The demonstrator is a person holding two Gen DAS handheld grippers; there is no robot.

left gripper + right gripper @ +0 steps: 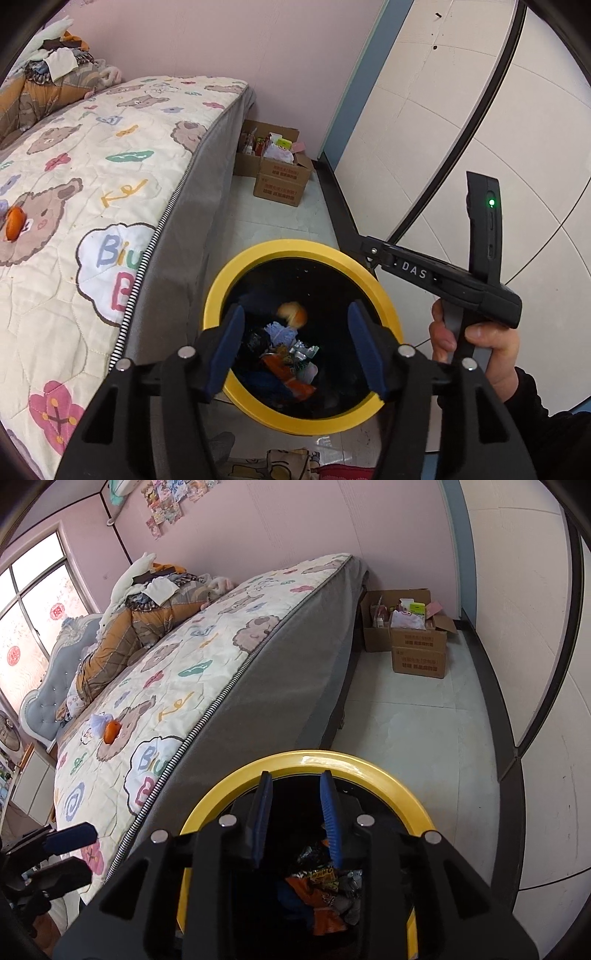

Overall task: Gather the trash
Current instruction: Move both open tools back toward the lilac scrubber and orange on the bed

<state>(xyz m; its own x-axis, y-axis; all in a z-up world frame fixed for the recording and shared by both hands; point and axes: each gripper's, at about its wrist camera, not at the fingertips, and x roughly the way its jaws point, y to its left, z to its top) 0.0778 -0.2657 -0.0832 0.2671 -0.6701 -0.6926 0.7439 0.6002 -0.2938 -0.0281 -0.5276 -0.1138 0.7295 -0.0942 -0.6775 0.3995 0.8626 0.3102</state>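
Currently both tongs hang over the round yellow-rimmed black trash bin (236,273) beside the bed (92,155): left tongs (295,345) released, spread wide, a blurred orange-and-tan scrap (293,314) loose between the pads above the wrappers in the bin; right tongs (295,821) parted narrowly, nothing gripped. Only the left view shows that scrap and the hand (476,345) on the right tool. Right view alone shows the pale tuft (99,722) beside the small orange object (112,732) on the bear-print quilt.

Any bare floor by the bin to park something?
Free: floor between bin, bed side and boxes; also the quilt beyond the orange scrap. Crowded: inside the bin, both tongs over its mouth.
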